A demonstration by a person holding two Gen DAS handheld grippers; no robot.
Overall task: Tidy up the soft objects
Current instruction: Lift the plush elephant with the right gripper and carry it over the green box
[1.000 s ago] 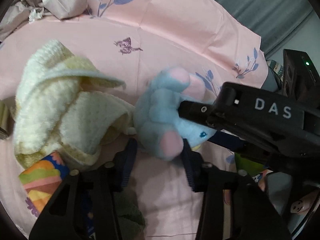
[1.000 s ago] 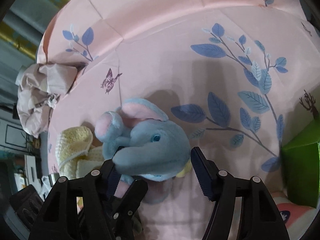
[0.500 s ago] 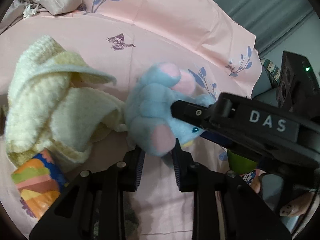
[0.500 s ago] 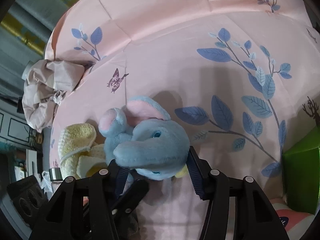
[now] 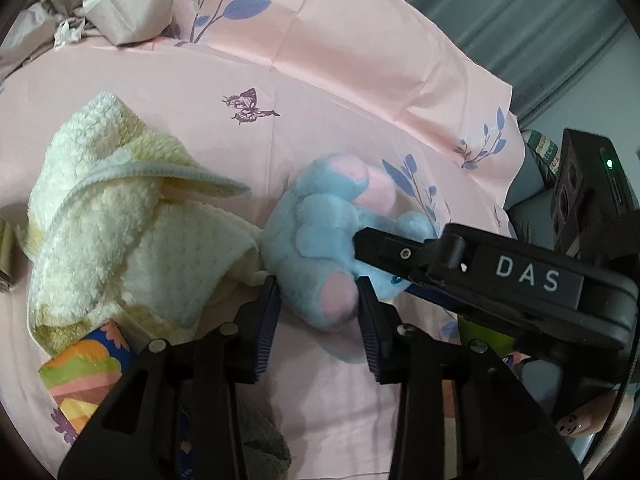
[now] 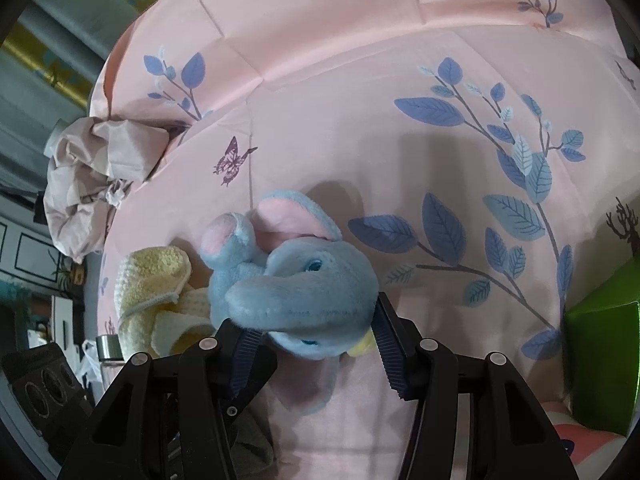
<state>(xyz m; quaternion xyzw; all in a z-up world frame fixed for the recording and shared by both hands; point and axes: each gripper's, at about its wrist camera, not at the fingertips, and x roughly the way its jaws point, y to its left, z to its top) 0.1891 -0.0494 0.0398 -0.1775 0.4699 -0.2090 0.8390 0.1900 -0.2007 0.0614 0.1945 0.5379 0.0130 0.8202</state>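
Observation:
A blue and pink plush elephant (image 5: 320,236) lies on the pink floral sheet (image 5: 320,60). My left gripper (image 5: 316,316) is shut on its hind foot. My right gripper (image 6: 312,332) is shut on its head (image 6: 312,292), and its black body with the letters DAS (image 5: 524,276) reaches in from the right in the left wrist view. A cream fluffy towel (image 5: 120,232) lies bunched just left of the elephant, touching it; it also shows in the right wrist view (image 6: 152,296).
A striped colourful soft item (image 5: 84,372) lies under the towel's near edge. A crumpled beige cloth (image 6: 92,168) sits at the sheet's far corner. A green box (image 6: 600,320) stands at the right. A grey cloth (image 5: 260,444) lies below the left gripper.
Both grippers have closed on the elephant over the last second: the left on its foot, the right on its head. The elephant has shifted slightly.

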